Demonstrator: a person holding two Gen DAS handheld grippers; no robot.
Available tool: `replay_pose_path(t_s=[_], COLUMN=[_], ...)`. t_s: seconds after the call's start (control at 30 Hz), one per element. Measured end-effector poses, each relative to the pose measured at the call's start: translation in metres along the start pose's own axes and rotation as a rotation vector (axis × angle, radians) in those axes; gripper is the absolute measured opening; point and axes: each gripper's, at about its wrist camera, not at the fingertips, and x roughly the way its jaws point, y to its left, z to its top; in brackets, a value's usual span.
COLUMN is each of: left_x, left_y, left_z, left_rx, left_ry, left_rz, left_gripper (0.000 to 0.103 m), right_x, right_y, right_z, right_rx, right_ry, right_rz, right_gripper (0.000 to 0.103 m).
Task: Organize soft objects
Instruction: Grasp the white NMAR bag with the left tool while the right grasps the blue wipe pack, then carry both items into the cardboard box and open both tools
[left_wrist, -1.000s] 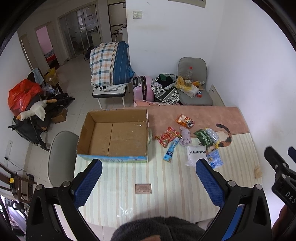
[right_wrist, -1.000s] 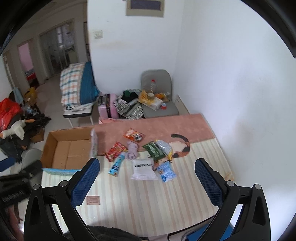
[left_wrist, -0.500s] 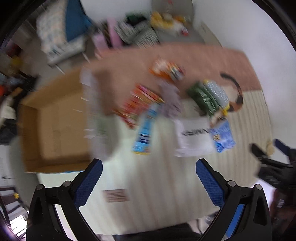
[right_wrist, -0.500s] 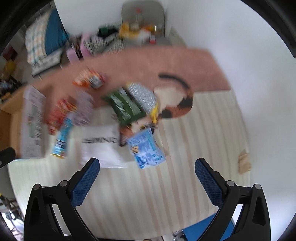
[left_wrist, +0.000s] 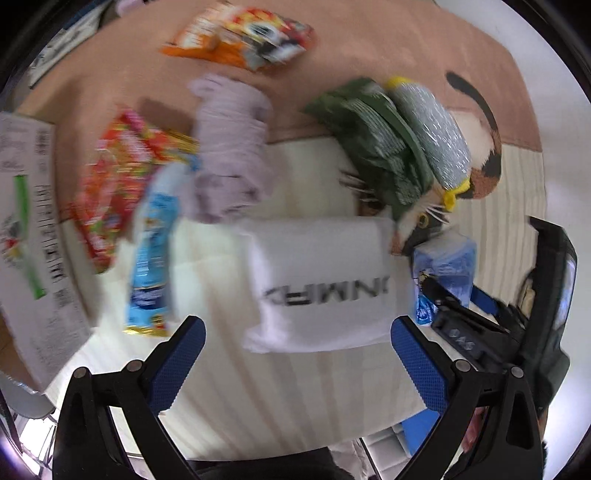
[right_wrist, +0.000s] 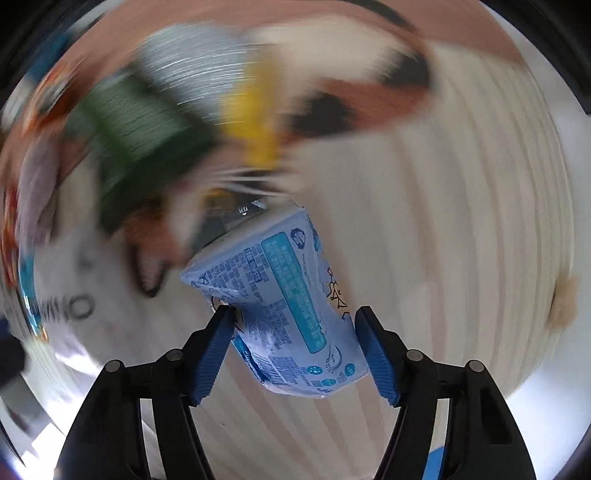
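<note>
My right gripper (right_wrist: 295, 343) has its blue pads against both sides of a light blue tissue pack (right_wrist: 280, 310) on the striped table mat. My left gripper (left_wrist: 295, 350) is open and empty, just in front of a white soft pack with black letters (left_wrist: 325, 284). Beyond it lie a lilac cloth bundle (left_wrist: 229, 147), a green pack (left_wrist: 373, 140), a silver pack (left_wrist: 432, 129), a blue snack tube (left_wrist: 155, 254) and red (left_wrist: 118, 177) and orange (left_wrist: 236, 33) snack bags. The right gripper and the blue pack (left_wrist: 447, 266) show at right in the left wrist view.
The cardboard box flap (left_wrist: 29, 229) is at the far left. The mat (left_wrist: 295, 398) has a cat picture (left_wrist: 484, 173) under the packs. A tan scrap (right_wrist: 563, 302) lies near the mat's right edge.
Both grippers dropped down and forward to the pile of packs. The right gripper's jaws narrowed around the light blue tissue pack. The left gripper stayed open.
</note>
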Motion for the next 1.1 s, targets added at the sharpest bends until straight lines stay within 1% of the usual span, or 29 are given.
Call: replay_pose_path(t_s=[0.03,0.1,0.17,0.2,0.27,0.33,0.37,0.4,0.43,0.47,0.5,0.57,0.63,0.73,0.83,0.87,0.93,0.97,1.0,1.03,1.07,1.1], left_x=[0.007,0.022,0.037,0.045,0.054,0.057,0.056,0.054,0.052,0.047,0.036,0.024,0.005,-0.027,-0.075,-0.088,-0.131,-0.152,-0.163,-0.174,-0.181,-0.187], left_y=[-0.004,-0.012,-0.018,-0.02,-0.021,-0.019,-0.016,-0.015,-0.015,-0.014,-0.012,-0.008,0.001,0.016,0.046,0.057,0.092,0.108,0.127,0.144,0.159,0.178], left_z=[0.003,0.009,0.015,0.017,0.02,0.02,0.019,0.017,0.015,0.011,0.005,-0.005,-0.016,-0.038,-0.07,-0.075,-0.092,-0.091,-0.097,-0.102,-0.104,-0.106], left_rx=[0.003,0.005,0.008,0.016,0.025,0.029,0.029,0.029,0.034,0.042,0.047,0.05,0.046,0.043,0.018,0.01,-0.023,-0.037,-0.064,-0.084,-0.106,-0.13], left_ry=[0.019,0.06,0.086,0.1,0.101,0.087,0.076,0.068,0.055,0.034,0.014,-0.025,-0.059,-0.123,-0.197,-0.217,-0.269,-0.287,-0.312,-0.328,-0.345,-0.358], left_rz=[-0.003,-0.006,0.024,0.054,0.096,0.139,0.137,0.134,0.134,0.142,0.157,0.177,0.173,0.155,0.108,0.102,0.088,0.085,0.085,0.088,0.092,0.099], left_gripper=[0.103,0.103,0.103,0.103,0.102,0.084,0.082,0.078,0.074,0.072,0.069,0.068,0.067,0.067,0.067,0.067,0.067,0.068,0.068,0.068,0.068,0.068], right_x=[0.001,0.004,0.009,0.012,0.02,0.026,0.03,0.034,0.038,0.039,0.033,0.03,0.021,0.004,-0.027,-0.048,-0.076,-0.092,-0.124,-0.145,-0.158,-0.167], right_y=[-0.012,-0.023,-0.028,-0.03,-0.035,-0.037,-0.037,-0.035,-0.032,-0.031,-0.025,-0.021,-0.014,0.0,0.032,0.044,0.075,0.098,0.117,0.143,0.163,0.19], right_z=[-0.002,-0.006,-0.008,-0.01,-0.008,-0.011,-0.01,-0.008,-0.008,-0.007,-0.008,-0.014,-0.023,-0.04,-0.067,-0.069,-0.085,-0.099,-0.093,-0.099,-0.084,-0.087], right_rx=[0.041,0.068,0.063,0.062,0.067,0.068,0.065,0.061,0.058,0.051,0.047,0.037,0.029,0.017,-0.03,-0.042,-0.079,-0.108,-0.127,-0.151,-0.164,-0.189], right_ry=[0.003,0.005,0.013,0.014,0.015,0.017,0.016,0.016,0.012,0.005,0.002,-0.007,-0.023,-0.048,-0.096,-0.104,-0.135,-0.157,-0.165,-0.178,-0.182,-0.192], right_rz=[0.037,0.095,0.102,0.098,0.107,0.113,0.114,0.115,0.123,0.115,0.106,0.103,0.106,0.143,0.213,0.233,0.278,0.308,0.332,0.365,0.387,0.414], right_gripper=[0.07,0.07,0.071,0.071,0.071,0.071,0.07,0.067,0.06,0.053,0.049,0.037,0.034,0.034,0.034,0.034,0.033,0.033,0.034,0.034,0.034,0.034])
